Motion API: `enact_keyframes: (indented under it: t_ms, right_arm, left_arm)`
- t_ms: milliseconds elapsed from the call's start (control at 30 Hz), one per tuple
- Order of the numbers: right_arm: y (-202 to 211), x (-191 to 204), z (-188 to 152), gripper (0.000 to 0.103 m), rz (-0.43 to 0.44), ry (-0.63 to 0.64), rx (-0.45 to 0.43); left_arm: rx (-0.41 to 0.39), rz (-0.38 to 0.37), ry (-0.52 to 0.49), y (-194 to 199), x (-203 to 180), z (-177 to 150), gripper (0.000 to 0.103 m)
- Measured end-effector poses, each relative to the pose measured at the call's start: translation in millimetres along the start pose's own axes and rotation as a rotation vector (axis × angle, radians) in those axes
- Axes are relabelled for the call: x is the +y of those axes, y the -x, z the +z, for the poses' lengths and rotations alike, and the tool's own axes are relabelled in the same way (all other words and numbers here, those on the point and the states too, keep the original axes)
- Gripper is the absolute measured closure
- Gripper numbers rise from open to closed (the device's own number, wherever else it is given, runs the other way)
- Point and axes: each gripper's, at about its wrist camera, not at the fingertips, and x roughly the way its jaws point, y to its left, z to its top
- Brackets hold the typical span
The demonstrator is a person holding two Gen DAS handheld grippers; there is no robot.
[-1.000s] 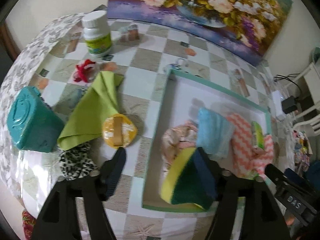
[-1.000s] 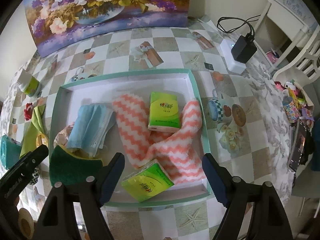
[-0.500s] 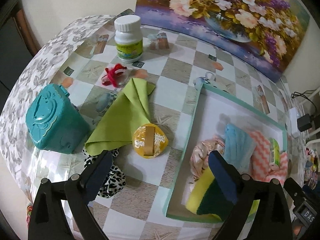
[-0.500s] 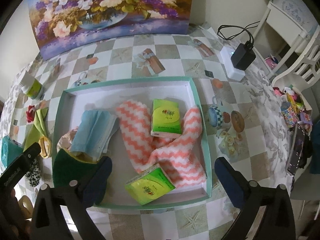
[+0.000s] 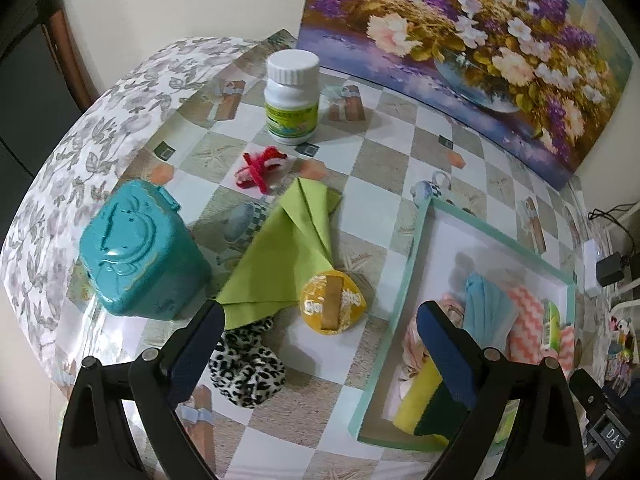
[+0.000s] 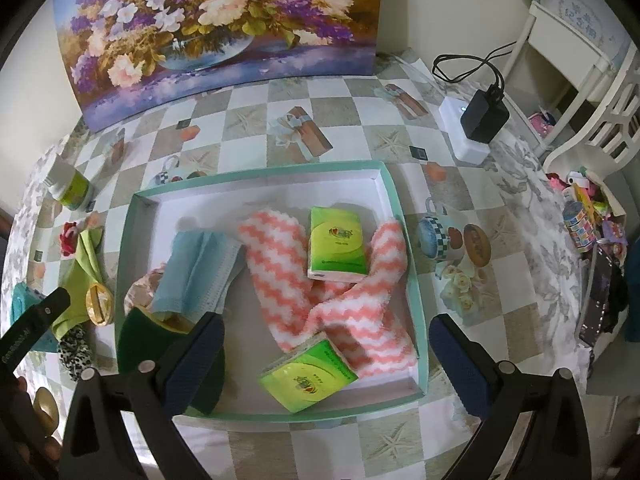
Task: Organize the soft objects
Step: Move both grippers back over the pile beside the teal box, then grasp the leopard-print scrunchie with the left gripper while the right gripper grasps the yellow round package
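The left tool [image 5: 316,324] hangs over the desk [image 5: 384,160] with its jaws spread wide and nothing between them, having just been opening after letting go of the yellow-and-green sponge [image 5: 420,408], which now lies in the near left corner of the teal-rimmed tray [image 5: 404,280]. The soft things still outside the tray all lie on this tool's side: the leopard-print scrunchie [image 5: 246,368] just below and left of its centre, almost under the left jaw, and the green cloth [image 5: 288,252] beyond it, its long axis running away from the tool toward the far side. The left hand is plainly the nearer one (the right would have to cross the whole tray).

The right tool [image 6: 326,344] also stands wide open and empty, its jaws having just been opening, above the tray's near edge, over a green tissue pack [image 6: 308,376].

Writing: the yellow round packet [image 5: 332,302] shows letters too bent to read; "DAS" shows on the right tool's body.
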Motion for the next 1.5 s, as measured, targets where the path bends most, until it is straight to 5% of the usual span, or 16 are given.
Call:
enact_keyframes:
  t_ms: [400,800,1200,1500]
  right_arm:
    - [14.5,33.5,1.2,0.0,0.103,0.023,-0.056]
    - [11.8,108.4,-6.0,0.0,0.26,0.177,-0.053]
    - [-2.7,183.8,-22.0,0.0,0.32,0.379,-0.056]
    - [-31.5,213.4,-22.8,0.023,0.333,0.445,-0.015]
  left_arm:
    - [-0.025,-0.023,0.075,15.8,37.0,9.3,0.006]
    - [0.087,-0.085,0.187,0.4,77.8,-6.5,0.006]
    - [0.19,-0.058,0.365,-27.1,119.6,-22.0,0.006]
    - [0.262,-0.093,0.429,-44.7,131.0,-31.1,0.024]
